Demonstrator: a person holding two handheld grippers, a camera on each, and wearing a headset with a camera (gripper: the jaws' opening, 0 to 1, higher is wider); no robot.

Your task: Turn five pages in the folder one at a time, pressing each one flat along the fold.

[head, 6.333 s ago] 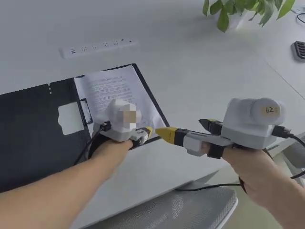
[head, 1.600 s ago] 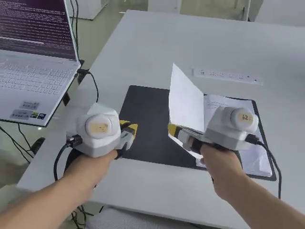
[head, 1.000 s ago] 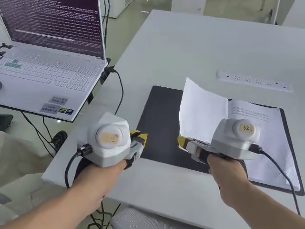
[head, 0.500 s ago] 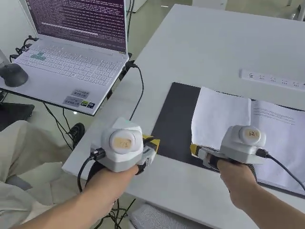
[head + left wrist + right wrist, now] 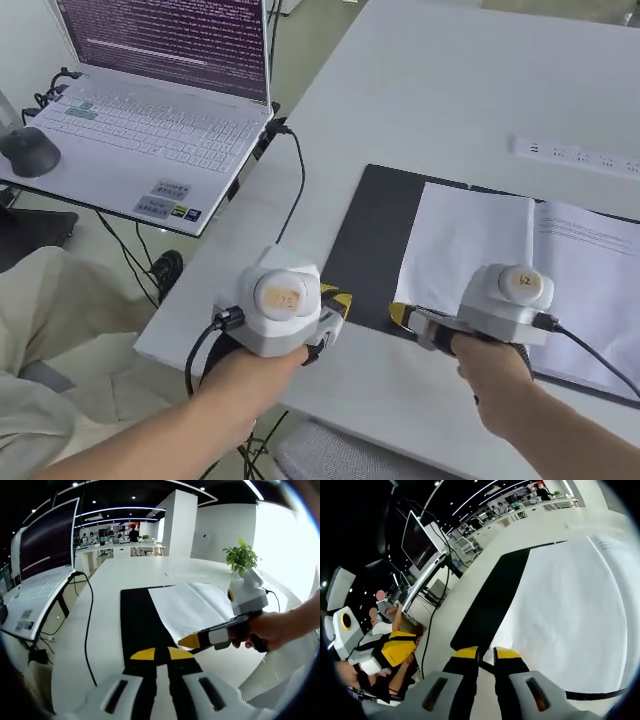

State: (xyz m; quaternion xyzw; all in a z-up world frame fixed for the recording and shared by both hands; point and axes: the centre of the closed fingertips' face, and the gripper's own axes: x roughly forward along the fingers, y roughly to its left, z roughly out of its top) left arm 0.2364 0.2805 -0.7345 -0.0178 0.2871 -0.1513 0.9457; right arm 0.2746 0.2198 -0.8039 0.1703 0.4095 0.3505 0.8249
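Near the front edge of the white table (image 5: 430,90), the black folder (image 5: 372,235) lies open. The turned page (image 5: 465,240) is spread blank side up over its left cover, reaching out leftward from the fold. The right gripper (image 5: 400,315) sits at that page's near left corner with its jaws drawn almost together. Its own view shows the corner running in between the yellow tips, so it appears to have the sheet pinched, probably to steer it down until it lies flat. The right hand (image 5: 488,358) holds the tool low and nearly level, pointing leftward along the folder's front edge. The left gripper (image 5: 336,300) hangs just beside the cover's near left corner, jaws closed on nothing and aimed away from the person along the black cover. It is plausibly placed there to press along the crease once the sheet is released. The printed stack (image 5: 590,260) lies to the right of the fold.
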